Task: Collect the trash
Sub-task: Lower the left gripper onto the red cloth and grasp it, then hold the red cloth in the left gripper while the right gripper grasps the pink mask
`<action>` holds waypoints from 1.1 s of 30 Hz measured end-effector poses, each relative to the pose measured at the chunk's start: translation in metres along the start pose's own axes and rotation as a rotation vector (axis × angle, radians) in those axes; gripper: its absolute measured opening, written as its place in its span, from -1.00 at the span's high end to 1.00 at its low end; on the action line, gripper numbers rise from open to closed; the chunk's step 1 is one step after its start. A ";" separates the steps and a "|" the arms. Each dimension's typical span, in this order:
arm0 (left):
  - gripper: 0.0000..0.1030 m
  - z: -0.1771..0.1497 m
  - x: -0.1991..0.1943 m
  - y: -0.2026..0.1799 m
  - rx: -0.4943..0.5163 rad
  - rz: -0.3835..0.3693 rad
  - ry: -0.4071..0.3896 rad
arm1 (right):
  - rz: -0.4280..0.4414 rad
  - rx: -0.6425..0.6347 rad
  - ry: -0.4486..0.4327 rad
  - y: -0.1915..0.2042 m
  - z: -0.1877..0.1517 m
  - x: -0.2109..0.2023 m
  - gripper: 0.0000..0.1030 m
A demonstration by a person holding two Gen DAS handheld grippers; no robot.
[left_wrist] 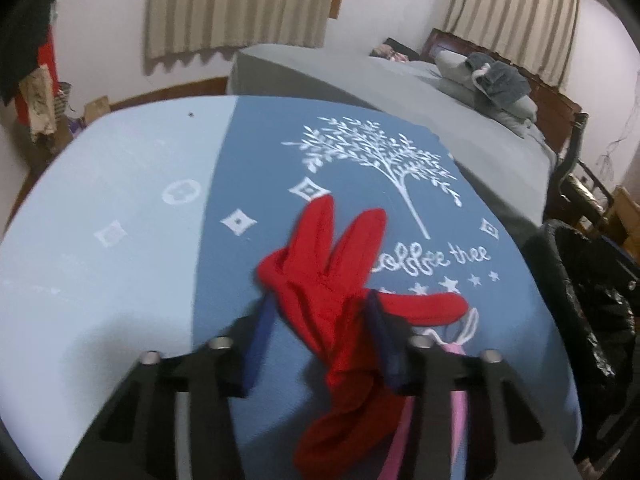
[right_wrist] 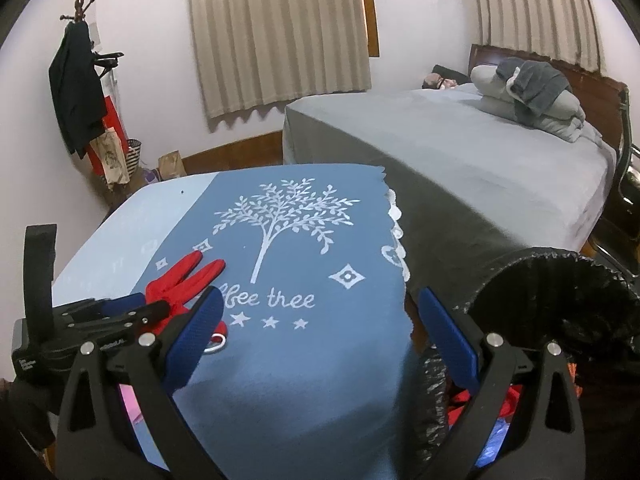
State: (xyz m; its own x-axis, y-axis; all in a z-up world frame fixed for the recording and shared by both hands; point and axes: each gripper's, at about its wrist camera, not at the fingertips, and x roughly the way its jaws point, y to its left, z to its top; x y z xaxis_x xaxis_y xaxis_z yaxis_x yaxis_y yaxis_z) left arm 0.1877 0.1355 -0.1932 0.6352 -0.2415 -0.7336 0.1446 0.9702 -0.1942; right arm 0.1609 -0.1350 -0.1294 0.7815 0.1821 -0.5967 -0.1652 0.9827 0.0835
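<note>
A red glove (left_wrist: 332,280) lies on the blue cloth-covered table (left_wrist: 120,208). My left gripper (left_wrist: 320,308) has its blue fingers on either side of the glove's palm, closed around it. A pink mask with a white ear loop (left_wrist: 460,340) lies under the glove on the right. In the right wrist view the glove (right_wrist: 180,280) and the left gripper (right_wrist: 120,312) show at the left. My right gripper (right_wrist: 320,312) is open and empty, near the table's right edge. A black-lined trash bin (right_wrist: 560,300) stands right of it, with red and blue things inside.
A grey bed (right_wrist: 460,152) with folded grey bedding (right_wrist: 532,92) stands behind the table. A coat rack (right_wrist: 76,80) with dark clothes and bags stands at the far left wall. The bin also shows in the left wrist view (left_wrist: 592,300).
</note>
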 end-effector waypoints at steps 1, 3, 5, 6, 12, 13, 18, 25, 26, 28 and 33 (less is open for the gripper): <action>0.46 0.000 0.000 -0.001 0.005 -0.013 0.000 | 0.002 -0.003 0.003 0.001 0.000 0.001 -0.85; 0.69 0.000 -0.002 -0.003 0.015 -0.028 -0.007 | 0.005 -0.006 0.006 0.003 0.000 0.001 -0.85; 0.78 -0.001 -0.004 -0.003 0.020 -0.028 -0.016 | 0.011 -0.009 0.011 0.006 0.000 0.001 -0.85; 0.82 -0.001 -0.006 -0.004 0.020 -0.026 -0.024 | 0.013 -0.010 0.012 0.007 -0.001 0.002 -0.85; 0.84 0.004 -0.023 0.005 0.003 -0.004 -0.071 | 0.035 -0.024 0.024 0.016 -0.002 0.004 -0.85; 0.84 0.005 -0.026 0.008 -0.006 0.001 -0.082 | 0.042 -0.028 0.029 0.018 -0.003 0.004 -0.85; 0.84 0.008 -0.039 0.022 -0.034 0.021 -0.115 | 0.082 -0.056 0.050 0.033 -0.008 0.008 -0.85; 0.84 0.006 -0.050 0.042 -0.052 0.070 -0.129 | 0.109 -0.073 0.067 0.048 -0.013 0.009 -0.85; 0.84 0.005 -0.051 0.045 -0.056 0.073 -0.129 | 0.113 -0.070 0.070 0.050 -0.013 0.009 -0.85; 0.84 0.002 -0.054 0.052 -0.055 0.089 -0.126 | 0.118 -0.070 0.072 0.053 -0.014 0.009 -0.85; 0.84 -0.007 -0.058 0.069 -0.067 0.126 -0.120 | 0.129 -0.083 0.074 0.065 -0.017 0.012 -0.85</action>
State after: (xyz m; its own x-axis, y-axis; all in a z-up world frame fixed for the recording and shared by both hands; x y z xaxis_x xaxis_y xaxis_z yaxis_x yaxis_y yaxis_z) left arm 0.1555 0.2168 -0.1683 0.7317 -0.1102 -0.6726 0.0095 0.9884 -0.1516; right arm 0.1487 -0.0696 -0.1448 0.7049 0.3005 -0.6426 -0.3129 0.9447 0.0986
